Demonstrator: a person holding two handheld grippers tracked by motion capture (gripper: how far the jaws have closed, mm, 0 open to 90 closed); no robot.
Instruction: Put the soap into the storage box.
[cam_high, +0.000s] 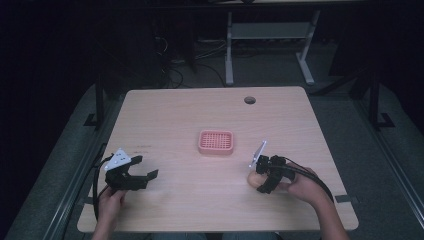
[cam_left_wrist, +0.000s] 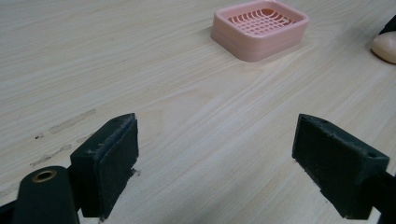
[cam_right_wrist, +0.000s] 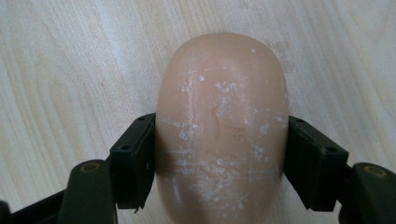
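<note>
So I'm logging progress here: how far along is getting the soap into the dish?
Early. The right tongs are shut on the soap bar, which seems to lie on the table. The pink soap dish sits empty mid-table. Left: lifting, carrying and placing. The left tongs are open, holding nothing.

High view: dim overall, surroundings near black; worktop lit evenly from above, pale wood washed bluish. Soft short shadows under left gripper and dish. Image low in detail, slightly soft; floor and table legs beyond murky. Left gripper view: brighter, warm tone, wood grain sharp mid-frame; near jaws a little soft, faint shadow beneath them. Right gripper view: bright, even light, no glare; soap sharp with scratches clear, lower edge and jaws slightly blurred.
</note>
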